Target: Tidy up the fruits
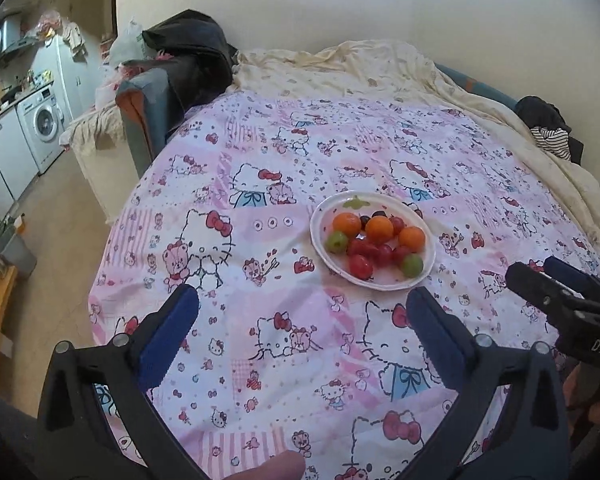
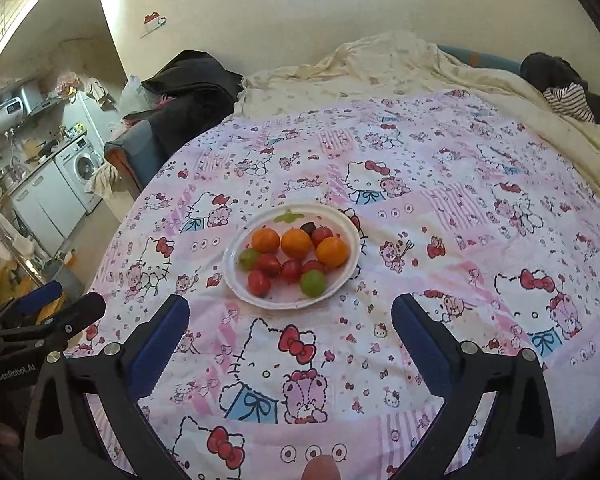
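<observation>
Two grippers hang wide open and empty above the bedspread [image 1: 260,184].
The left gripper [image 1: 302,314] and right gripper [image 2: 290,318] sit near the plate [image 2: 236,276] of fruit [image 2: 296,243], not touching it.

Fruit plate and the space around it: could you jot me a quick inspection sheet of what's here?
Surface: bed under a pink cartoon sheet.
Job's things: white plate holding three oranges, two green fruits and several small red ones; all fruit is on the plate.
Clutter: dark clothes, striped garment.
Grippers: left gripper and right gripper both open, empty, short of the plate.
Cables: nothing seen.
Surroundings: washing machine, kitchen cabinets, cream wall.
</observation>
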